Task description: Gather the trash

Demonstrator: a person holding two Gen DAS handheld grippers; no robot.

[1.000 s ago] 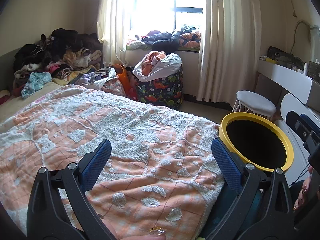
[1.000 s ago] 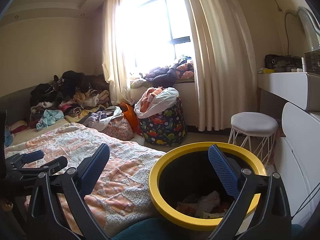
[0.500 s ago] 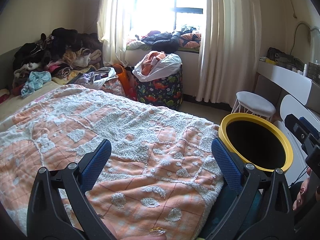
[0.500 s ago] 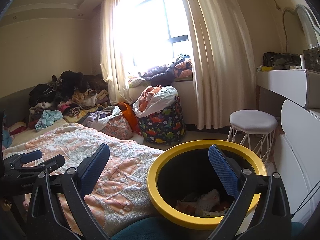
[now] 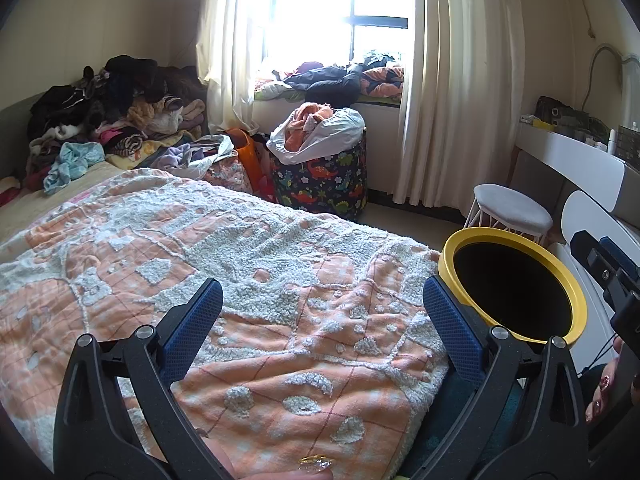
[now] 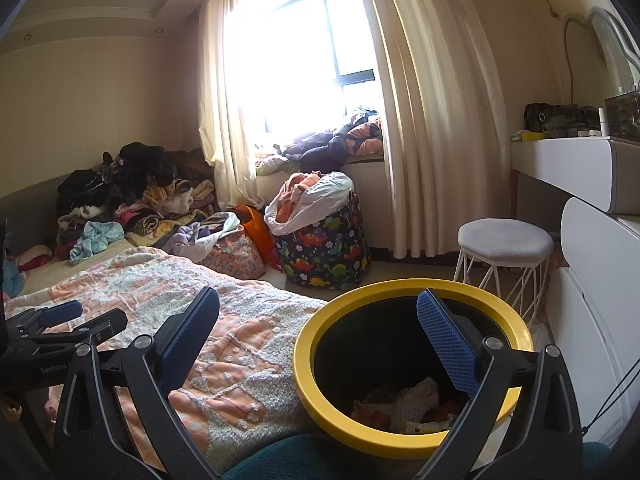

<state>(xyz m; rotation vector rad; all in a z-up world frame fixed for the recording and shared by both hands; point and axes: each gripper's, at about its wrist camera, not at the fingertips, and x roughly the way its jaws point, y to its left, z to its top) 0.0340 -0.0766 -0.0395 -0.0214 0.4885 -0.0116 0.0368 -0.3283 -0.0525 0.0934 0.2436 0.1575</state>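
Observation:
A black trash bin with a yellow rim (image 6: 316, 396) stands beside the bed; crumpled wrappers and paper (image 6: 408, 404) lie at its bottom. It also shows in the left wrist view (image 5: 576, 304), its inside dark. My left gripper (image 5: 322, 314) is open and empty over the orange and white bedspread (image 5: 240, 264). My right gripper (image 6: 318, 326) is open and empty, its right finger over the bin's mouth, its left finger over the bed edge. The left gripper also shows at the left of the right wrist view (image 6: 72, 322).
A pile of clothes (image 5: 116, 116) lies at the head of the bed. A dinosaur-print laundry bag (image 5: 320, 176) and an orange bag (image 5: 250, 160) stand under the window. A white stool (image 5: 508, 212) and a white dresser (image 6: 592, 264) are on the right.
Both views have shifted slightly; the bin has slid a little left in the right wrist view. Both grippers stay open and empty.

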